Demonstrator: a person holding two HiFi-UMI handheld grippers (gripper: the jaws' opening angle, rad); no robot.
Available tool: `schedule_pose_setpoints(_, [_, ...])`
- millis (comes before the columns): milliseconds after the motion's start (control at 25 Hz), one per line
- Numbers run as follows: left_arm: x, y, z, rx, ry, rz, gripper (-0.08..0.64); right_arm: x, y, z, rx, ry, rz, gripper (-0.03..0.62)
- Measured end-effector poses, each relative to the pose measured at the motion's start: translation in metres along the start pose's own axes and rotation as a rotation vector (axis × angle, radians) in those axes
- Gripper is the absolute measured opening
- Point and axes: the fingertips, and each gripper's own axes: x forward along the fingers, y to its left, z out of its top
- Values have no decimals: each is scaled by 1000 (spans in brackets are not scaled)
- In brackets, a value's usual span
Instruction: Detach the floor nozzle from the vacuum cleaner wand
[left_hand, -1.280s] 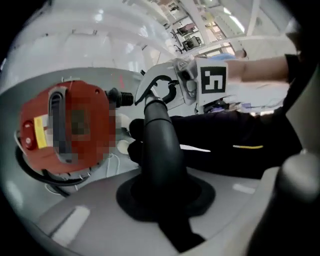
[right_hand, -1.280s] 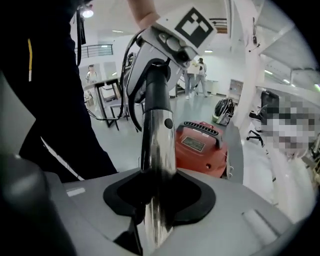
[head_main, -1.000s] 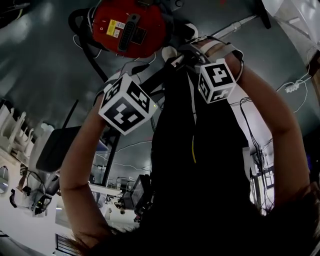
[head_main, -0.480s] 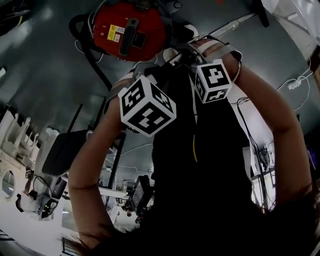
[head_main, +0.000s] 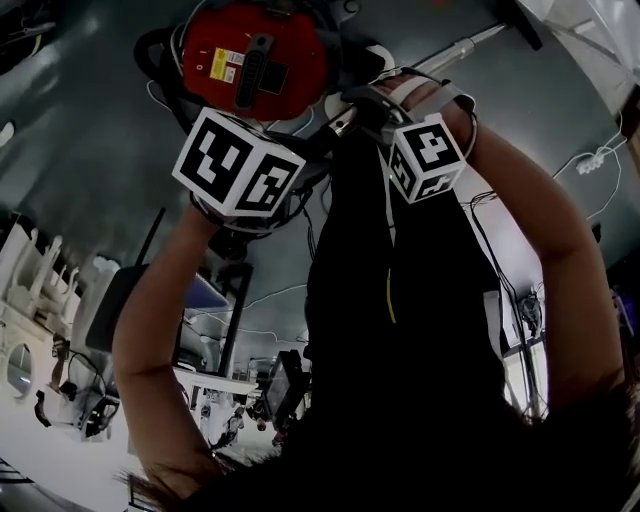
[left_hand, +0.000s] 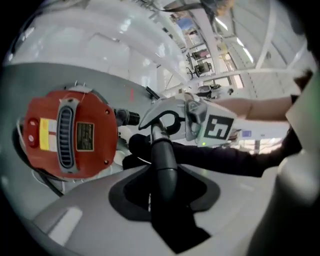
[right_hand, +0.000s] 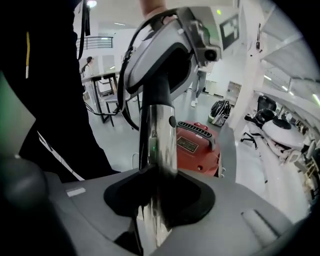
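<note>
While the chrome wand (right_hand: 159, 145) is clamped by the right gripper (right_hand: 159, 197), the dark tube (left_hand: 164, 160) is pinched by the left gripper (left_hand: 165, 192), each pair of jaws just drawn tighter.

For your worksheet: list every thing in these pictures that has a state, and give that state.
left gripper: shut on the dark tube; its jaws have just been closing.
right gripper: shut on the chrome wand.
chrome wand: joined end-on to the dark tube.
red vacuum cleaner: standing on the floor.
</note>
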Motion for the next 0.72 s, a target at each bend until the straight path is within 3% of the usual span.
schedule_pose_setpoints(240, [-10,13,14,355,-29,359,144,4,3,-8,99,17,241,141])
schedule_pose_setpoints(400, [-17,20,12,620,27,596,144,1,11,-3,182,-2,398,144])
schedule_pose_setpoints(480, [-17,21,6,615,57,568,143,0,16,3,204,-18,426,144])
schedule_pose_setpoints(600, [-11,18,-9,414,114,358,143,3,22,7,174,-7,327,140])
schedule_pose_setpoints(720, [-1,16,-25,216,181,165,132,10,24,5,146,68,214,138])
